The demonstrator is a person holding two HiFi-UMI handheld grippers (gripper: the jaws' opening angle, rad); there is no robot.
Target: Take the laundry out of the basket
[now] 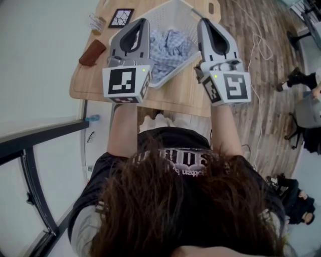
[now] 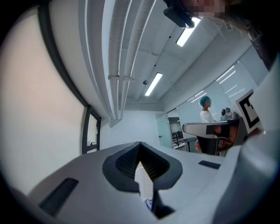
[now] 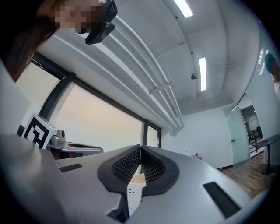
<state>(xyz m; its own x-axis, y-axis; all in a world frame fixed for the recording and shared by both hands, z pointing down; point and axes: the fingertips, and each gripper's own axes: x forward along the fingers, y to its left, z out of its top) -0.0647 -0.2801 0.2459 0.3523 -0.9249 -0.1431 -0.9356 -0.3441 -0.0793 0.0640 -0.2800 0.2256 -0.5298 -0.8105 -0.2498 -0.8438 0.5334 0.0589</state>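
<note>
currently, left gripper (image 1: 142, 22): jaws pressing together, holding nothing (tips hanging over the left side of the white basket (image 1: 173, 75)).
right gripper (image 1: 203, 22): jaws also pressing together, empty, tips hanging over the basket's right rim.
laundry (image 1: 168, 47): blue checked cloth lying bunched inside the basket, probably clear of both grippers.
basket: sitting on the wooden table (image 1: 175, 98).

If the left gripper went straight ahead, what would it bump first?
Probably nothing close: the left gripper points over the basket into open room, toward a far wall. Depth is unclear.
</note>
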